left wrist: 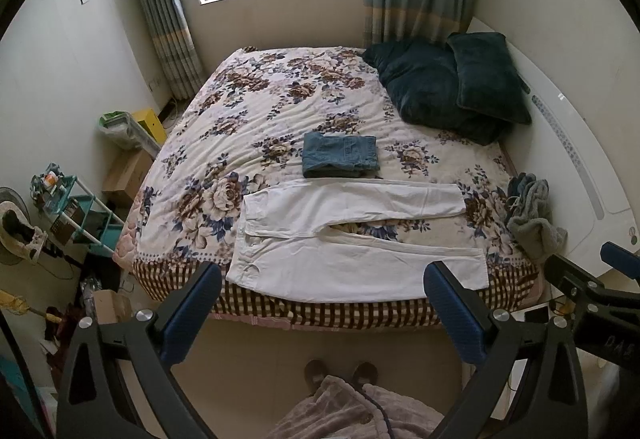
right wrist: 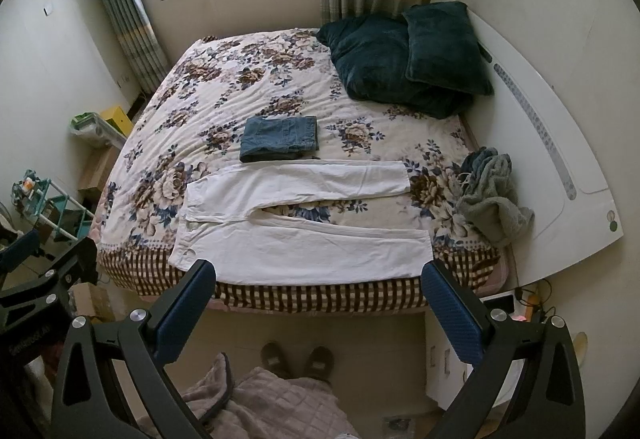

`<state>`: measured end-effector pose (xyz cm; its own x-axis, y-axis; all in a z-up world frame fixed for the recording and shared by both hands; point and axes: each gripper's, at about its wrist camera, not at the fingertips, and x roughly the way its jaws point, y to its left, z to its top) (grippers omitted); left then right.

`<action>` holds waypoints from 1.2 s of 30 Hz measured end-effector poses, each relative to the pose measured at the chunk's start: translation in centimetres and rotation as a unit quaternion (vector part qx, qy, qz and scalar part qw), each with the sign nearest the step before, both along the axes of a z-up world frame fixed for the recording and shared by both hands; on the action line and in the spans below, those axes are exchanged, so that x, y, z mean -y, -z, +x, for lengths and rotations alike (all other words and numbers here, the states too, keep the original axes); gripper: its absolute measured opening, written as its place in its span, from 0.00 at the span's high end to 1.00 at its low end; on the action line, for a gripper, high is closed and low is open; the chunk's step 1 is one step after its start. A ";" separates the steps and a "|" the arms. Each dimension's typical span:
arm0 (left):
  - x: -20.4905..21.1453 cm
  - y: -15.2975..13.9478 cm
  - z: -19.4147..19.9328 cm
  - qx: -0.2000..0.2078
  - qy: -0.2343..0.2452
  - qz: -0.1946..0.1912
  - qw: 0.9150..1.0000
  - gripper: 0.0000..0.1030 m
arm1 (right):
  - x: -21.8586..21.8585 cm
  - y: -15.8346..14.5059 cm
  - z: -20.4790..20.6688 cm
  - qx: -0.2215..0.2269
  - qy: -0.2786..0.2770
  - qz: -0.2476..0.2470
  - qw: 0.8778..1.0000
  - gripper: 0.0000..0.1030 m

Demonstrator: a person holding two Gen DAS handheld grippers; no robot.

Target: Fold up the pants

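White pants (left wrist: 352, 235) (right wrist: 296, 227) lie flat along the bed's near edge, waistband to the left, both legs stretched right and slightly apart. Just beyond them sits a folded pair of blue jeans (left wrist: 340, 155) (right wrist: 280, 139). My left gripper (left wrist: 322, 293) is held high above the floor in front of the bed, open and empty. My right gripper (right wrist: 318, 289) hangs beside it, also open, with nothing between its blue pads. The right gripper (left wrist: 600, 279) shows at the right edge of the left wrist view.
The bed has a floral quilt (left wrist: 272, 111) with a checked edge. Dark green pillows (left wrist: 452, 87) lie at the far right, a grey garment heap (left wrist: 532, 215) near the white headboard (right wrist: 560, 167). Boxes and a teal rack (left wrist: 80, 211) crowd the floor at left. A person's slippers (right wrist: 298, 359) stand below.
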<state>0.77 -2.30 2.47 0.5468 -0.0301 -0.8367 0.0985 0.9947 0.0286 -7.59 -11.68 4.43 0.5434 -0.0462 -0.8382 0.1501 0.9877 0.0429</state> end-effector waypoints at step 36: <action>-1.1 3.2 3.3 -0.003 -0.056 0.009 0.998 0.00 | -0.6 1.1 2.3 -0.002 -0.014 0.020 1.000 0.00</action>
<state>4.09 -1.18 -0.73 0.5404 0.0458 -0.8401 -0.0137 0.9989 0.0457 -5.27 -11.04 3.31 0.5410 0.0016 -0.8410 0.1233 0.9890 0.0812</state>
